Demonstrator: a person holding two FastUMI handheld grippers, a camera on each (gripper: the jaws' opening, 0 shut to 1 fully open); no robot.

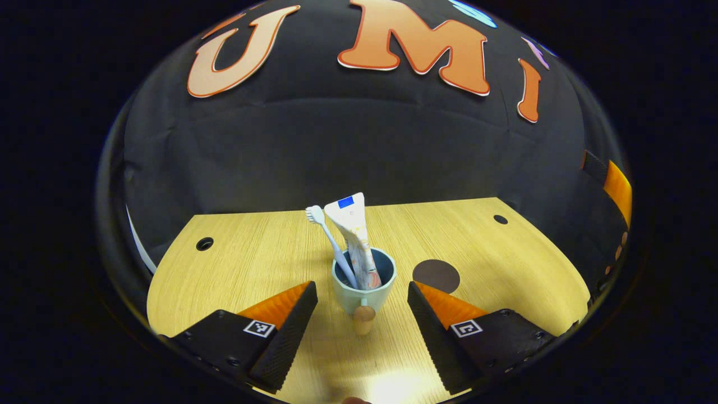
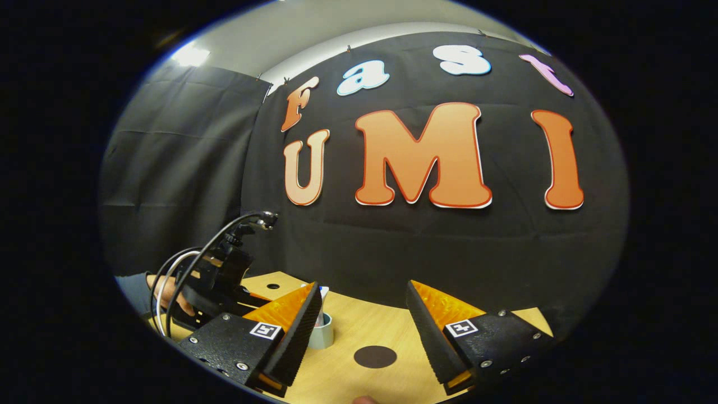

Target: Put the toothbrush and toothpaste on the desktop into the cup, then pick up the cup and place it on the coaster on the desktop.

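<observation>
Fingers of the left gripper are spread wide, released, with the cup standing between them and touching neither; the 2 fingers flank it low on the tabletop. The cup is pale blue-green outside and dark inside, with a round wooden knob-like handle facing the near side. It stands upright near the middle of the tabletop. Inside it, the toothbrush is white-blue and slim, its long axis rising and leaning to the left, bristle head at the top. The toothpaste is a white tube with a printed pattern and a small blue patch on its flat crimped end; that wide end points up and slightly left, the narrow end down in the cup. Just right of the cup, apart from it, lies the coaster, a flat dark brown disc.

In the right gripper view, the right gripper also has its fingers parted and holding nothing, raised above the near edge of the tabletop. The coaster lies between them farther off, and the cup peeks out beside the left finger. At the left, a hand holds the other gripper with its looping cables.

Light wood-grain tabletop has 2 small dark holes near its far corners. Black cloth walls the booth behind, with a pale ceiling above.
</observation>
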